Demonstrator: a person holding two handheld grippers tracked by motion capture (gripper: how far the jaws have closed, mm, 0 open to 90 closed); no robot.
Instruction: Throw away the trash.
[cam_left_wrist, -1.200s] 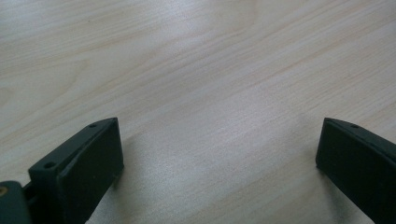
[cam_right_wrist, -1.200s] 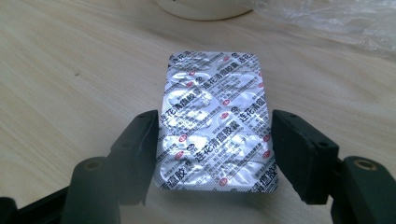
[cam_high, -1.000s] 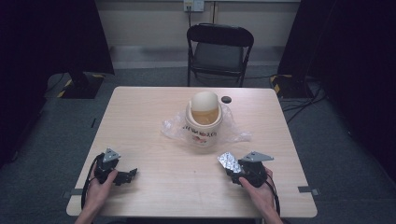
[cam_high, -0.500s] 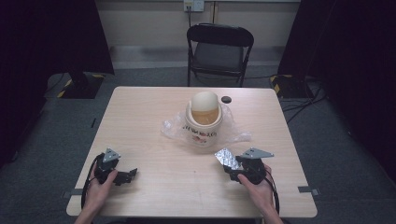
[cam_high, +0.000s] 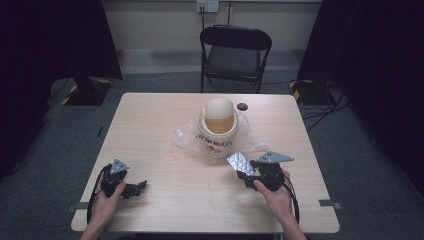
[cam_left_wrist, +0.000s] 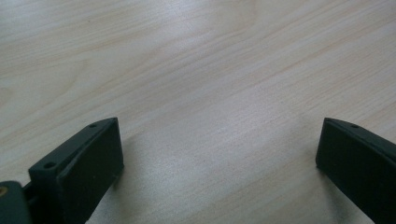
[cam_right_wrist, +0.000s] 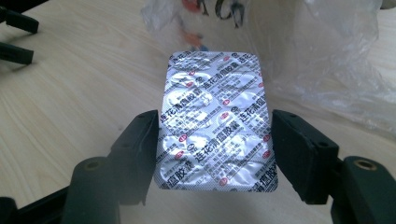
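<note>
Right tongs (cam_right_wrist: 212, 154) clenched on a silver blister pack (cam_right_wrist: 215, 119), one black jaw against each long edge, foil back with printed red and black characters facing the camera. Seen from the high view, same right tongs (cam_high: 248, 172) raised off the table (cam_high: 150, 130) at its near right, blister pack (cam_high: 240, 163) sticking out toward the middle, a hand (cam_high: 274, 195) gripping from behind, grey three-cornered plate on top. Left tongs (cam_left_wrist: 217, 158) released, jaws spread wide with bare wood grain between them, held low over the surface. From the high view, left tongs (cam_high: 137, 187) at the near left of the table, well apart from the right ones, pointing toward the right, held by the other hand (cam_high: 107, 197). Farther out, near the table's middle, a cream-coloured tub (cam_high: 218, 131) with printed markings on its side, upright, a rounded pale lid (cam_high: 220, 107) tipped up at its back rim. Under and around the tub, a crumpled clear plastic bag (cam_high: 186, 134), also visible just beyond the blister pack in the right gripper view (cam_right_wrist: 327, 56). Behind the tub, a small dark round thing (cam_high: 242, 106) on the table. Beyond the far edge, a black folding chair (cam_high: 235, 52) on grey floor.
</note>
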